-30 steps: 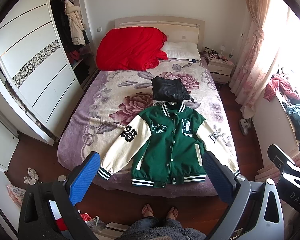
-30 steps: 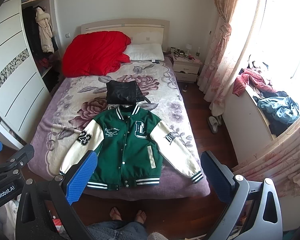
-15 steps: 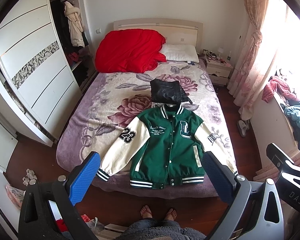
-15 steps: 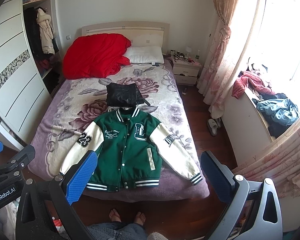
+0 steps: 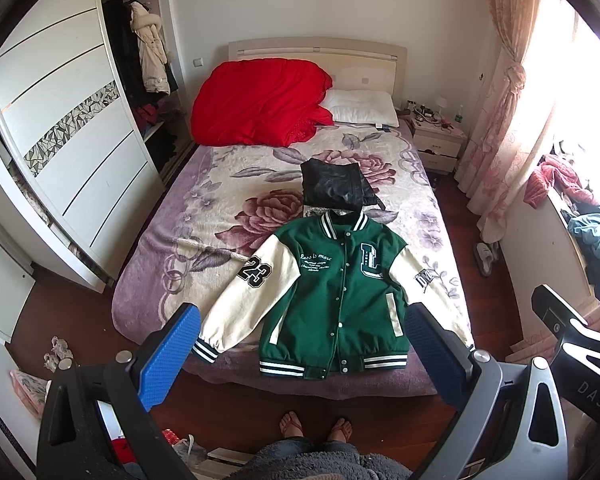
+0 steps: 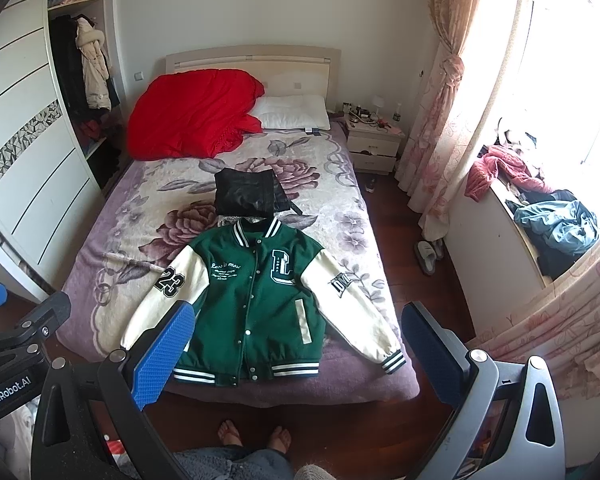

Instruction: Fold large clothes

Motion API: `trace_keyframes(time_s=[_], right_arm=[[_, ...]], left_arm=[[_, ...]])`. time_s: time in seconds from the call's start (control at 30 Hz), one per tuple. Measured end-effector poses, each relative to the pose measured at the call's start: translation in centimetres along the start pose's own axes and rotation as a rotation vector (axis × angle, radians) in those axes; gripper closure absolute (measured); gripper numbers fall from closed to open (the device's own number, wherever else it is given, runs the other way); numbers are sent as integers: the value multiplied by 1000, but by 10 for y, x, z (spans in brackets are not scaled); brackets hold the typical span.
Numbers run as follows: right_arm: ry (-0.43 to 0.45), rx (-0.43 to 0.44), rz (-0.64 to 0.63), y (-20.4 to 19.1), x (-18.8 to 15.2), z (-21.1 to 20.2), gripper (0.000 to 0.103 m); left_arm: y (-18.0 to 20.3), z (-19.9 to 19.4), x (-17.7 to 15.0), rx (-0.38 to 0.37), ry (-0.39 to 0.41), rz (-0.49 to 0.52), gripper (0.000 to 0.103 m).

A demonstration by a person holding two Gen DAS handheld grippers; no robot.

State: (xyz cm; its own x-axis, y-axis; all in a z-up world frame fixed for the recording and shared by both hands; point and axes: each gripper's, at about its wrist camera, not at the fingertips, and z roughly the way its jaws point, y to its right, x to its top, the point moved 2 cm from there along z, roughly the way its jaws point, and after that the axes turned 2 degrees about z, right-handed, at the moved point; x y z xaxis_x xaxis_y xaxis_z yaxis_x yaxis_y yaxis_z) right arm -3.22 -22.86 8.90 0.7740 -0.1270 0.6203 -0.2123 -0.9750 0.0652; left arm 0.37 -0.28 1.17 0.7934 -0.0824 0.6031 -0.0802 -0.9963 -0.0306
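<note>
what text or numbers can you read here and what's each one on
"23": patch on one cream sleeve of the green jacket.
"L": big chest letter.
"Less is more": script on the other chest side; the lines under it are too small to read.
"GenRobot.AI": left gripper.
"DAS": right gripper.
Other sleeve patch: unreadable.

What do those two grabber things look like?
Each gripper, left and right, has two flat fingers with bumpy blue pads on black and grey frames. One frame says "GenRobot.AI", the other "DAS".
</note>
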Motion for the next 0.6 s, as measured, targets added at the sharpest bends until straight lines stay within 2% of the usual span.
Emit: trace_keyframes(time_s=[0.27, 0.6], right_arm=[[4, 4, -13, -11, 13, 3, 0], [12, 7, -12, -14, 13, 5, 0]], left_arm=[[-3, -1, 0, -1, 1, 0, 0], [-5, -1, 9, -3, 11, -7, 0]])
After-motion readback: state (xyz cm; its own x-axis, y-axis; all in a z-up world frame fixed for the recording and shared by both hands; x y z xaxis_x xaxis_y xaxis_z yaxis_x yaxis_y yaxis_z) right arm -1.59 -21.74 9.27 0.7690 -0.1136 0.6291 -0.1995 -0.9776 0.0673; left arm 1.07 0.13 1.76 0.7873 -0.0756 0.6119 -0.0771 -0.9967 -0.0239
